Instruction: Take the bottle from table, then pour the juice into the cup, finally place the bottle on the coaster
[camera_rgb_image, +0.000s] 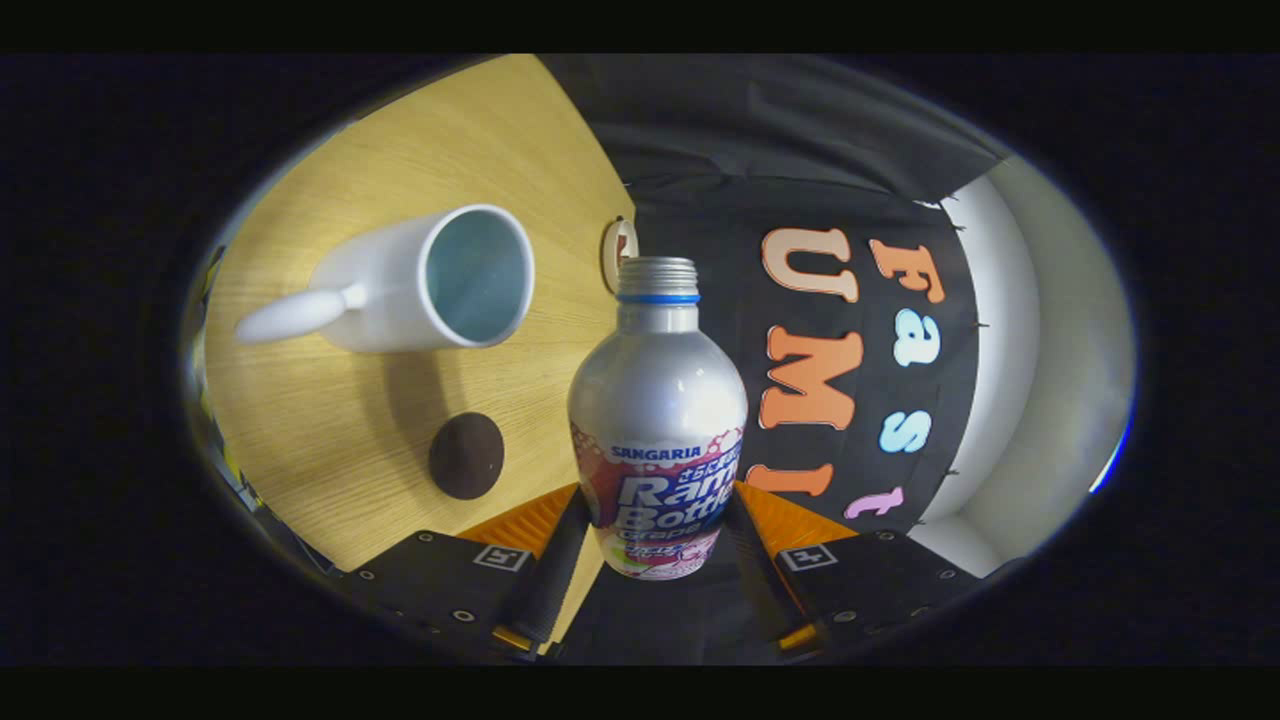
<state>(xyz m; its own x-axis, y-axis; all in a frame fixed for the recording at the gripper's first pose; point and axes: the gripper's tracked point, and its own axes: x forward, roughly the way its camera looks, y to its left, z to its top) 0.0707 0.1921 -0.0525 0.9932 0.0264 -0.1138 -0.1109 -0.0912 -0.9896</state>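
The claw (655, 560) is pinching the silver aluminium bottle with a colourful printed label (657, 425) low on its body, one finger pressed against each side of the labelled part, so the bottle stands out straight ahead between the two fingers. The bottle's threaded neck, ringed by a blue band, has no cap on it and points away from the claw. The whole view is rolled, so the light wood-grain counter (400, 440) appears off to one side of the bottle with the black cloth wall of the booth on the other. On the counter, beyond the fingers and to the side of the bottle's shoulder, sits the white ceramic cup with a long handle (420, 285); its open mouth faces the bottle's neck, near it but apart from it. Closer to the claw than the cup, a small dark brown round coaster (466, 455) lies flat on the counter, just beside the bottle's lower body and apart from the cup
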